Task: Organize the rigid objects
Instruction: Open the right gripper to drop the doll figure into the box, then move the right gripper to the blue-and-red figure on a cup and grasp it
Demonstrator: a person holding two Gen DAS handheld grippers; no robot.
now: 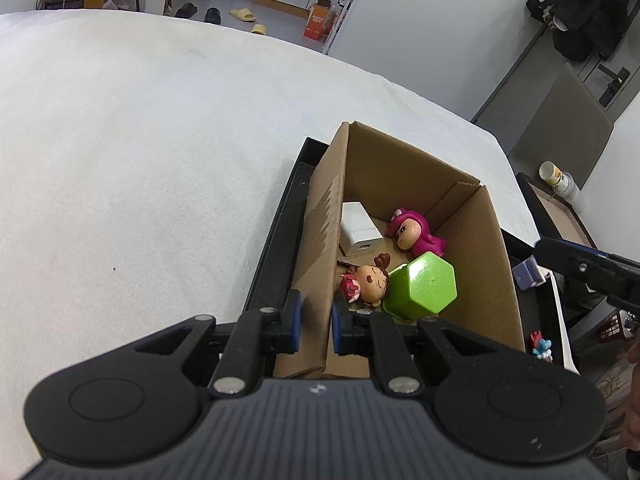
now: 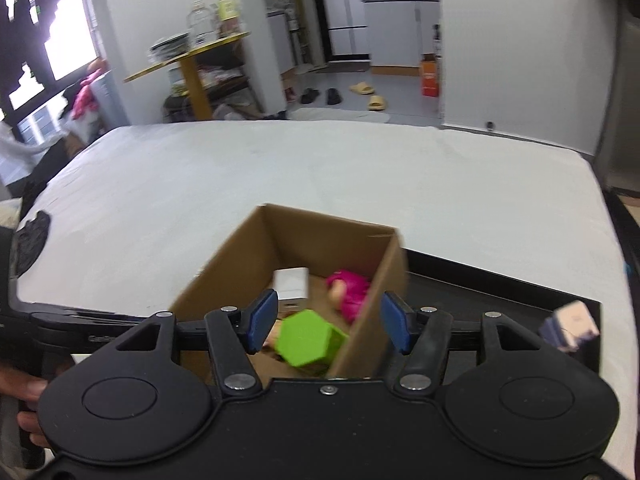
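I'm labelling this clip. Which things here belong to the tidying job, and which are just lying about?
Job:
box
green block
pink doll
deer doll
white charger
purple toy
blue figure
tray

Lying about:
slippers
orange carton
cup

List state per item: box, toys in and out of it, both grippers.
cardboard box: open-topped, left wall pinched
left gripper: shut on the box wall
right gripper: open, empty, fingers straddling the right wall
green hexagon block: in box, tipped
white charger: in box
pink figurine: in box, lying down
deer-girl figurine: in box, lying down
blue figurine: outside box
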